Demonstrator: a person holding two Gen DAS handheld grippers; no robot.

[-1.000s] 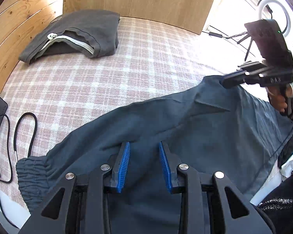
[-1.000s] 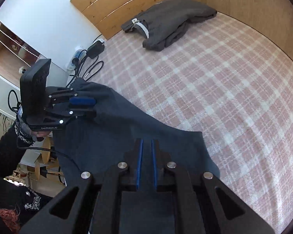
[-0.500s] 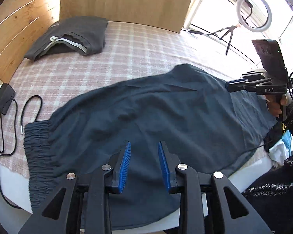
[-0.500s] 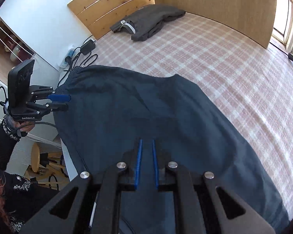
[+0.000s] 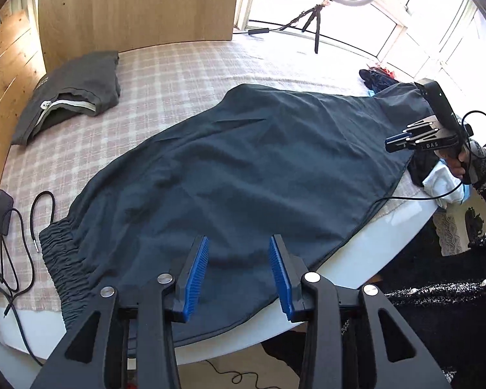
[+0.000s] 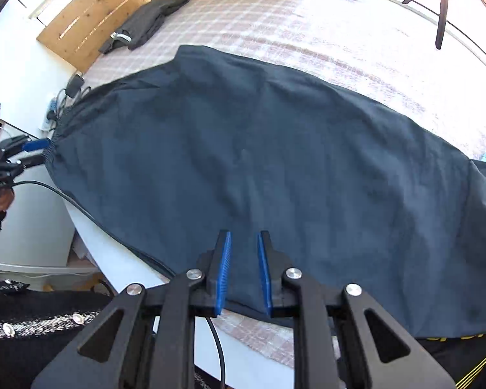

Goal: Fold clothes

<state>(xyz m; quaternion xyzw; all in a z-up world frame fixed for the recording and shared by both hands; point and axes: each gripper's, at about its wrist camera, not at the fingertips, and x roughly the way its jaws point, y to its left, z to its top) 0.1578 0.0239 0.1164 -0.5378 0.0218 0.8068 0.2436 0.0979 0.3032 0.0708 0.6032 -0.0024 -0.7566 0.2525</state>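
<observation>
A dark blue garment (image 5: 243, 168) lies spread flat across the checked tablecloth (image 5: 184, 71), its gathered elastic waistband (image 5: 64, 259) at the left end. My left gripper (image 5: 238, 240) hovers open above the garment's near edge, with nothing between its blue pads. In the right wrist view the same garment (image 6: 275, 162) fills the middle. My right gripper (image 6: 244, 236) is open over the garment's near hem, its pads apart and holding nothing. The left gripper (image 6: 32, 152) shows at the waistband end, and the right gripper (image 5: 393, 142) at the far right end.
A folded dark grey garment (image 5: 71, 97) lies at the back left by the wooden panels. A charger and cables (image 5: 3, 214) sit on the left edge. A ring light on a tripod (image 5: 314, 22) stands behind. More clothes (image 5: 379, 77) are piled at the right.
The garment, held up a second ago, now lies spread flat on the table. My right gripper has opened and let go of it. Both grippers have pulled back toward the near edge.
</observation>
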